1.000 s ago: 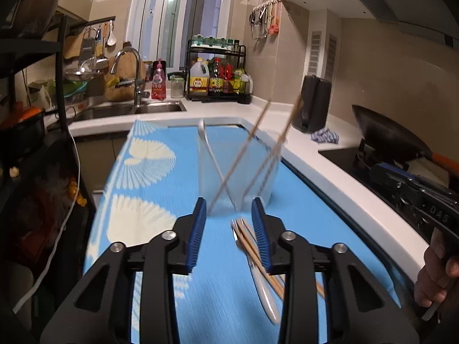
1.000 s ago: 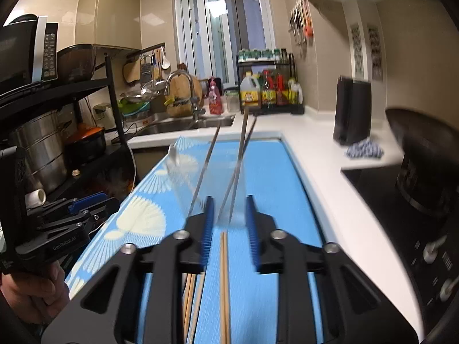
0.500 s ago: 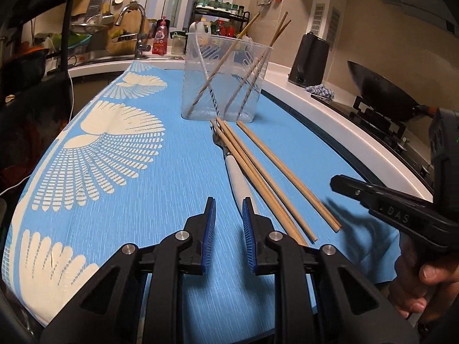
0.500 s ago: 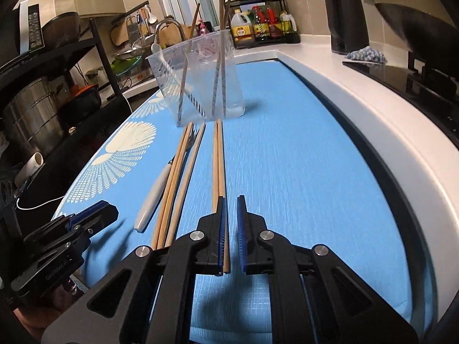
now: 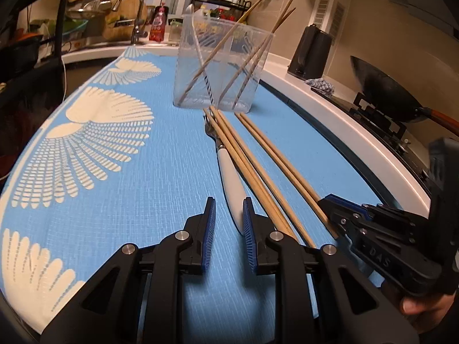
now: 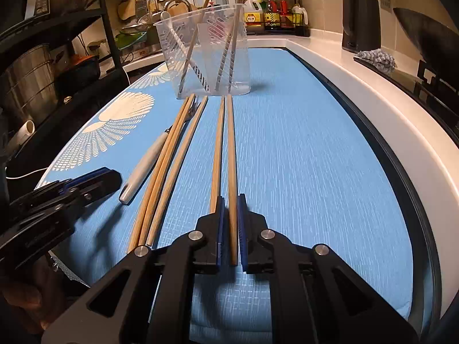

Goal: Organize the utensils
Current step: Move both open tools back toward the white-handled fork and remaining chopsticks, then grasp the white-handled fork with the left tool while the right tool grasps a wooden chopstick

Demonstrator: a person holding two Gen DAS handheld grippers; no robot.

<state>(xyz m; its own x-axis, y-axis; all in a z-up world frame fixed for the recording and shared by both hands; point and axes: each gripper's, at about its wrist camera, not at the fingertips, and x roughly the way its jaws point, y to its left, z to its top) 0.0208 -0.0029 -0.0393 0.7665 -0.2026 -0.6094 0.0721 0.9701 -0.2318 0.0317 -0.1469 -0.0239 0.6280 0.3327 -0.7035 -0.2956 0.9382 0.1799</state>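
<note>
A clear plastic cup (image 5: 221, 66) (image 6: 206, 51) stands on the blue mat and holds several chopsticks and a white-handled utensil. In front of it lie a white-handled fork (image 5: 231, 177) (image 6: 143, 166), three chopsticks (image 5: 246, 169) (image 6: 166, 169) and a separate pair (image 5: 281, 160). My right gripper (image 6: 231, 200) is closed around the rightmost chopstick (image 6: 231, 154) of that pair, low on the mat. My left gripper (image 5: 229, 203) is open just left of the fork handle's end, holding nothing.
The blue patterned mat (image 5: 114, 172) (image 6: 315, 149) covers the counter. A white counter edge (image 6: 387, 106), a stove with a wok (image 5: 387, 91), a black appliance (image 6: 361, 25), a grey cloth (image 6: 375, 57), a sink and a bottle rack (image 6: 272, 11) surround it.
Both grippers came down from near the cup to the near ends of the utensils. The right jaws narrowed onto the rightmost chopstick. The left jaws widened slightly and shifted right beside the fork handle.
</note>
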